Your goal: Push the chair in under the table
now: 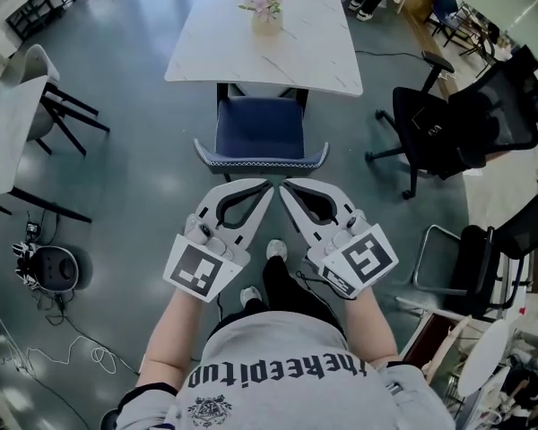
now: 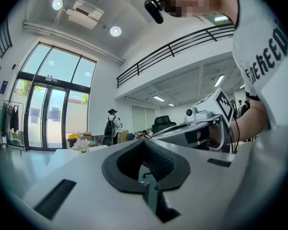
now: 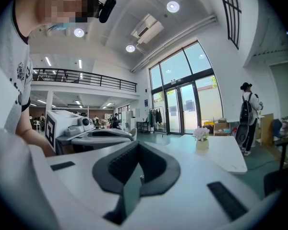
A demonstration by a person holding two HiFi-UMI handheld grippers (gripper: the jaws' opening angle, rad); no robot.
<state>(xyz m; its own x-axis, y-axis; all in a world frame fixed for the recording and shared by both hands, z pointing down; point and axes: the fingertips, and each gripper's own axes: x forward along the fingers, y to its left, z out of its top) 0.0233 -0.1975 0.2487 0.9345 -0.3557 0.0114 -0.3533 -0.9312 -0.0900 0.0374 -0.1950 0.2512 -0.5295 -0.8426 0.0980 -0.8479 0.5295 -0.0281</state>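
The chair point(image 1: 260, 131) has a dark blue seat and a curved back rail, and its seat front is tucked under the white marble table point(image 1: 318, 56). A vase of flowers point(image 1: 266, 9) stands on that table. My left gripper point(image 1: 267, 185) and right gripper point(image 1: 284, 186) are both shut with nothing in them. Their tips nearly meet just behind the middle of the chair's back rail, a small gap short of it. In the left gripper view the jaws point(image 2: 144, 143) point level toward the table point(image 2: 62, 155). The right gripper view shows its jaws point(image 3: 137, 145) aimed at the table point(image 3: 223, 156). The chair is hidden in both gripper views.
Black office chairs point(image 1: 453, 124) stand to the right, and another chair frame point(image 1: 475, 258) is nearer. A second white table point(image 1: 4, 124) with a white chair point(image 1: 36, 65) is at the left. A round device point(image 1: 54, 269) and cables lie on the floor. A person with a backpack point(image 3: 247, 111) stands beyond the table.
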